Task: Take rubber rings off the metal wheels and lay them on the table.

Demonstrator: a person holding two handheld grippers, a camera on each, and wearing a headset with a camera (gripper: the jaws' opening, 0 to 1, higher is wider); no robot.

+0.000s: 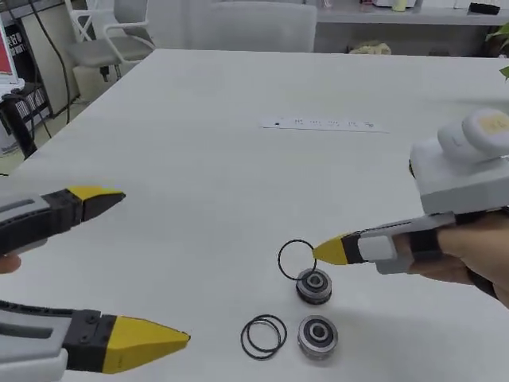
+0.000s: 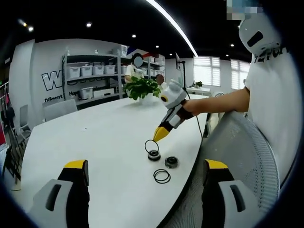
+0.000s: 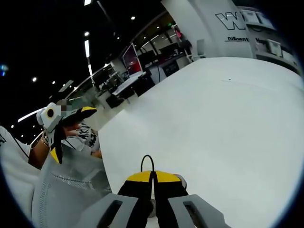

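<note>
Two metal wheels stand near the table's front edge: one (image 1: 314, 286) just under my right gripper's tip, the other (image 1: 318, 335) closer to me. My right gripper (image 1: 324, 252) is shut on a thin black rubber ring (image 1: 291, 256), which stands up as a loop above the first wheel (image 2: 153, 155). The ring (image 3: 147, 163) rises from between the closed yellow jaws in the right gripper view. Two more rings (image 1: 263, 335) lie flat, overlapping, left of the nearer wheel. My left gripper (image 1: 139, 267) is open, held well to the left, with nothing between its jaws.
A white strip with small print (image 1: 324, 124) lies farther back on the white table (image 1: 199, 143). Office chairs (image 1: 111, 36) stand beyond the far left corner. In the left gripper view a potted plant (image 2: 142, 88) sits at the table's far end.
</note>
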